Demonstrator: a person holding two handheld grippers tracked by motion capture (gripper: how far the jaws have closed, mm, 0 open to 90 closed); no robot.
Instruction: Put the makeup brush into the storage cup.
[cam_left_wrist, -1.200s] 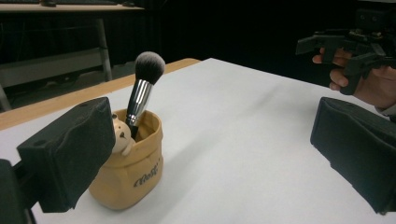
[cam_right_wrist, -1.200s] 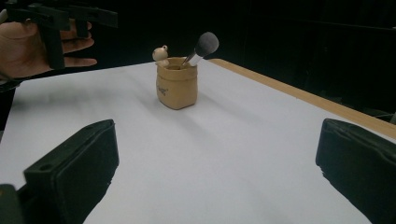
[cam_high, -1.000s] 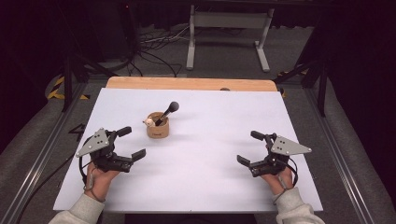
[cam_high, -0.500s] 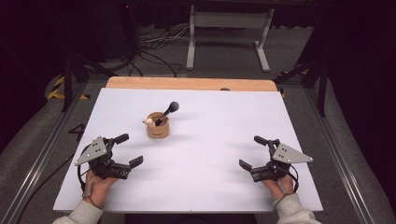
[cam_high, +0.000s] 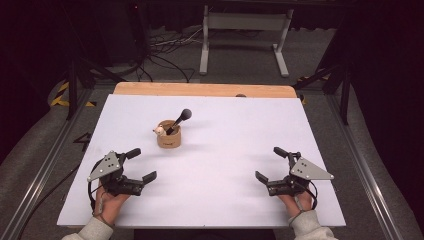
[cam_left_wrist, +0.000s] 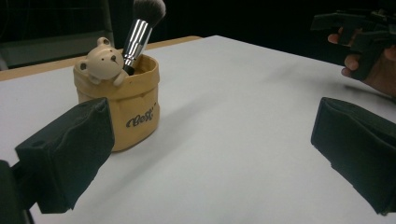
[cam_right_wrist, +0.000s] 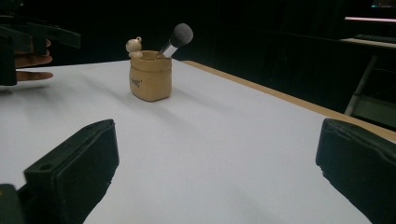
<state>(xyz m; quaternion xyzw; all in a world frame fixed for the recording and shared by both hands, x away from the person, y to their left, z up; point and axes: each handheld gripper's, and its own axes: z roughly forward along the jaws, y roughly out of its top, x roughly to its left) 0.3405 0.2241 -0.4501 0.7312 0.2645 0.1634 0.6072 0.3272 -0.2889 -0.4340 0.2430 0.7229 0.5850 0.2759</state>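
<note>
while the left gripper rests low near the left front of the white table with its jaws spread wide and nothing between them, the tan pot stands upright just beyond it, left of the table's middle. a small bear figure sits at the pot's rim and a makeup brush leans inside, bristles up. well apart at the right front, the right gripper rests low too, jaws wide and empty.
</note>
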